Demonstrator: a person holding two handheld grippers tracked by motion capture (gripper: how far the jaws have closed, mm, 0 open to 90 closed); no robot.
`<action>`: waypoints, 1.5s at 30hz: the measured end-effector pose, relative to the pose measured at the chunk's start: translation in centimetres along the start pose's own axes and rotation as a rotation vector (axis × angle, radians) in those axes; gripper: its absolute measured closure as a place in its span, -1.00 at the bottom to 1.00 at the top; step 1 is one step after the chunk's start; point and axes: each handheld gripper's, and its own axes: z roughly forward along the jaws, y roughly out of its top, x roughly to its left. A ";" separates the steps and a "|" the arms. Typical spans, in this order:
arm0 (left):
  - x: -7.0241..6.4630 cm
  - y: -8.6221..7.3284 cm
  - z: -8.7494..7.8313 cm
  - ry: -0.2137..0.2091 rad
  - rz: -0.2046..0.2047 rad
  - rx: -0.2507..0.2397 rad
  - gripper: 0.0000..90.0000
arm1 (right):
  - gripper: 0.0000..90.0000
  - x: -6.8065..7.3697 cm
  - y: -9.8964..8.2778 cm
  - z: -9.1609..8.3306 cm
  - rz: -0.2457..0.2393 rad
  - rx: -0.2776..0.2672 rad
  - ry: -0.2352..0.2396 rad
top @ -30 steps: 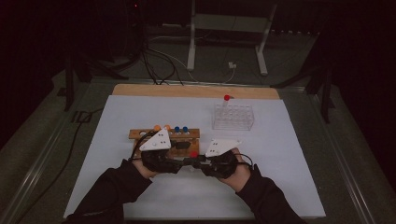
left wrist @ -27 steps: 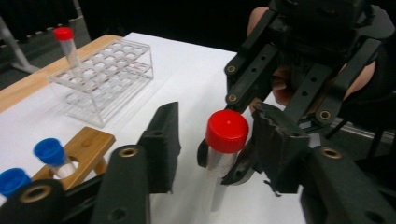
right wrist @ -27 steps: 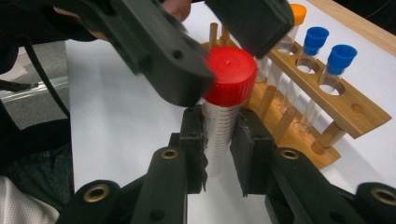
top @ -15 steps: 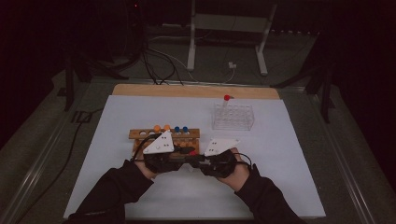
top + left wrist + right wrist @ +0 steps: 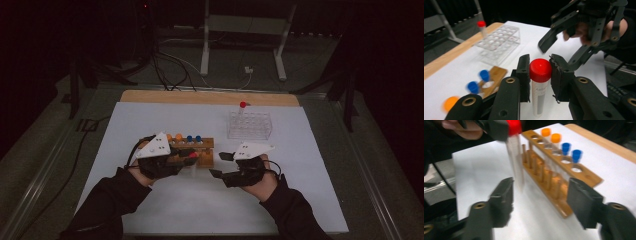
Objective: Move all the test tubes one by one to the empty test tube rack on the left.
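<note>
Between the pads of the left gripper (image 5: 540, 76), in the left gripper view, stands a red-capped tube (image 5: 539, 87), clamped just under its cap and lifted off the white mat (image 5: 300, 165). At about two o'clock from it the right gripper (image 5: 220, 164) has just been opening, and its jaws are wide apart with nothing between them. Farther, at twelve o'clock, is the wooden rack (image 5: 564, 180) with orange- and blue-capped tubes, and at one o'clock the clear rack (image 5: 249, 125).
</note>
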 end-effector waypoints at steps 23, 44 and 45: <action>6.0 -0.6 -6.0 0.278 -0.073 -0.043 0.60 | -1.00 -2.0 -0.3 -3.4 0.064 -0.100 -0.058; 8.8 -5.1 -3.0 0.306 -0.154 0.004 0.60 | -1.00 -2.4 -0.7 -3.7 0.048 -0.100 -0.070; 8.8 -5.3 -2.9 0.304 -0.160 0.005 0.60 | -1.00 -2.5 -0.7 -3.7 0.048 -0.101 -0.064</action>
